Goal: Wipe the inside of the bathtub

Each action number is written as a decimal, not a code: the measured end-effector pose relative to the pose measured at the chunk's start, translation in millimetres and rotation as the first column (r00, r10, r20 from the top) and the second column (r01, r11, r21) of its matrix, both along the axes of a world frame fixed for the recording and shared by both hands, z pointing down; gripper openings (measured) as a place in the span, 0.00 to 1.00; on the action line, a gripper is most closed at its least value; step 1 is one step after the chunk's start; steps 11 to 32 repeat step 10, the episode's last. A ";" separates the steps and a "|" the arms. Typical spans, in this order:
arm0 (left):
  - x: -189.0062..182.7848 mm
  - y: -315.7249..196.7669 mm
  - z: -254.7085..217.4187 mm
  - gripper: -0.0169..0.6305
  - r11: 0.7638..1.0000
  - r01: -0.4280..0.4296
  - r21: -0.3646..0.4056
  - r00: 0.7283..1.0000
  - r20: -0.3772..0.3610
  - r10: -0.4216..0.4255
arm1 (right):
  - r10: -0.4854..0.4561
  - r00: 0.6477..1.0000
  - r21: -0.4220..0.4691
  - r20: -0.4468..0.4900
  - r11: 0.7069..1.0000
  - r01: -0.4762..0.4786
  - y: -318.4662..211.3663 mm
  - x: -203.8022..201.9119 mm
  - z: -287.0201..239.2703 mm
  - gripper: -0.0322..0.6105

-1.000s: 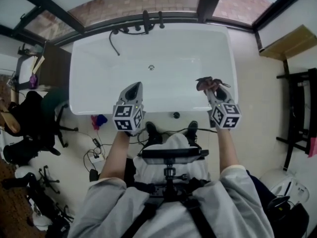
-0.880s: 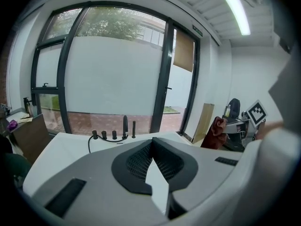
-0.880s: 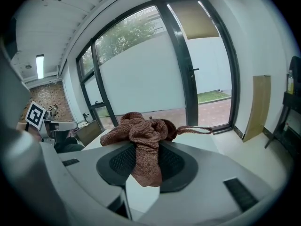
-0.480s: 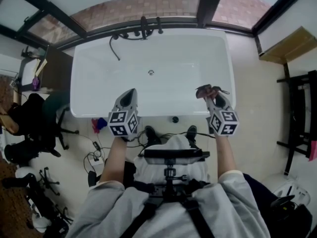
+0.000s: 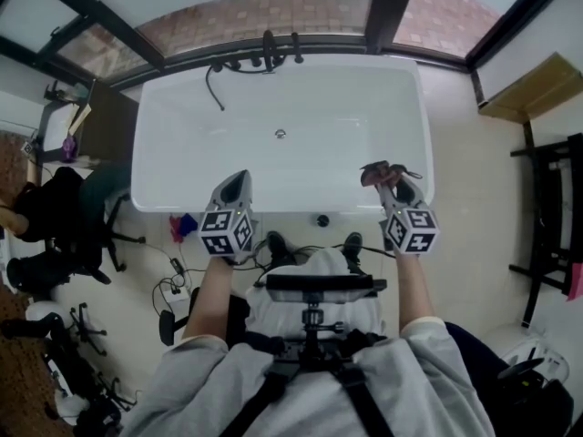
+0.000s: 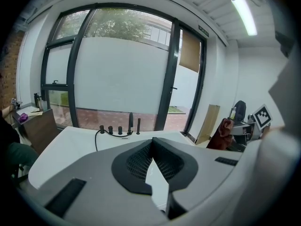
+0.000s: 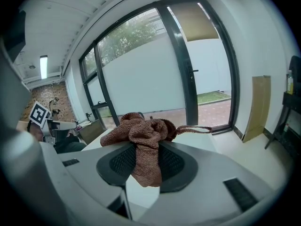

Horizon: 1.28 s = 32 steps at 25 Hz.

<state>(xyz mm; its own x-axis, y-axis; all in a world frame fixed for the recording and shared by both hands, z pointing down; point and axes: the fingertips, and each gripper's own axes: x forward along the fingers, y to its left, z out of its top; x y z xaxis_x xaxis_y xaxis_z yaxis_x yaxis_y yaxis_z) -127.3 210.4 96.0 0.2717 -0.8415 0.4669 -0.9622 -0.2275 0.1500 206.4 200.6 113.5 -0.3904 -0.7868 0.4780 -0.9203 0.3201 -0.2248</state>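
Note:
A white bathtub [image 5: 182, 194] lies below me with a drain [image 5: 280, 134] in its floor and black taps [image 5: 270, 51] on the far rim. My right gripper [image 5: 390, 179] hovers over the tub's near right corner, shut on a brown cloth [image 5: 381, 171]. The same brown cloth [image 7: 140, 134] bunches above the jaws in the right gripper view. My left gripper [image 5: 235, 186] hangs over the near rim at the left, shut and empty. In the left gripper view its jaws meet at the tips [image 6: 151, 141], with the taps [image 6: 130, 125] beyond.
Large black-framed windows [image 5: 387, 3] stand behind the tub. A desk and a dark chair [image 5: 55, 208] sit to the left, with cables [image 5: 173, 280] on the floor. A black rack [image 5: 547, 217] stands at the right. My shoes [image 5: 278, 241] are against the tub's near side.
Both grippers have drawn back a little toward the tub's near rim. The right one keeps its hold on the cloth.

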 end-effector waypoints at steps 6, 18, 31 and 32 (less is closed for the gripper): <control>-4.4 16.0 -0.9 0.04 1.000 0.005 -0.003 1.000 -0.003 -0.005 | -0.015 1.000 0.004 -0.005 1.000 0.015 8.9 -5.5 -4.6 0.25; -6.9 20.5 -3.3 0.04 1.000 0.014 -0.007 1.000 -0.003 -0.014 | -0.029 1.000 0.003 -0.005 1.000 0.029 7.5 -7.9 -8.9 0.25; -6.9 20.5 -3.3 0.04 1.000 0.014 -0.007 1.000 -0.003 -0.014 | -0.029 1.000 0.003 -0.005 1.000 0.029 7.5 -7.9 -8.9 0.25; -6.9 20.5 -3.3 0.04 1.000 0.014 -0.007 1.000 -0.003 -0.014 | -0.029 1.000 0.003 -0.005 1.000 0.029 7.5 -7.9 -8.9 0.25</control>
